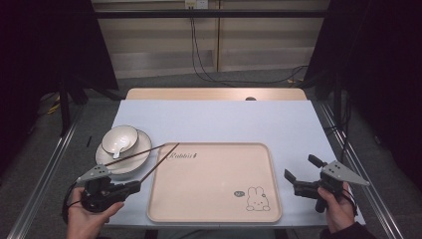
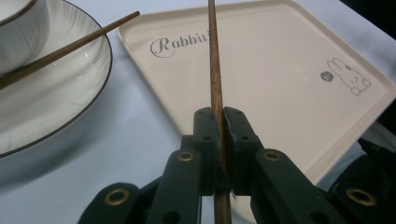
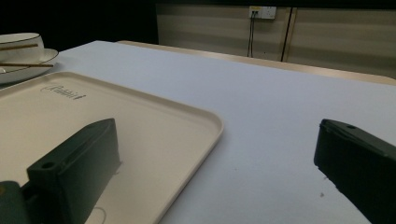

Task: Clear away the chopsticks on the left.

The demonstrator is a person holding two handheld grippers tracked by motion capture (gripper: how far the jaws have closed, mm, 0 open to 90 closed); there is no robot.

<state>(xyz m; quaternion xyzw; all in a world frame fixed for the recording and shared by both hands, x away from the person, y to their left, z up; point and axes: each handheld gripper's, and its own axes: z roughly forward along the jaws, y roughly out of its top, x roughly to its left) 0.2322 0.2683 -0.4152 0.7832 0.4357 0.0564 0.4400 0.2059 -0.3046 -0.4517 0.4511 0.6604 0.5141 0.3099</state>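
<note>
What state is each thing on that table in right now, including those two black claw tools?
left gripper: shut on one chopstick
held chopstick: gripped near its end, tip over the tray
other chopstick: lying across the plate
bowl: upright on the plate
plate: flat on the table
tray: empty
right gripper: open, holding nothing

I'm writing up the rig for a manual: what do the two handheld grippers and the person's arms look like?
Both the left gripper and the right gripper are black, with two blocky jaws on linkage arms with brass-coloured pivot rivets. Each carries a grey three-cornered plate on top. A dark cable loops by the left one. A dark sleeve covers the right forearm.
</note>
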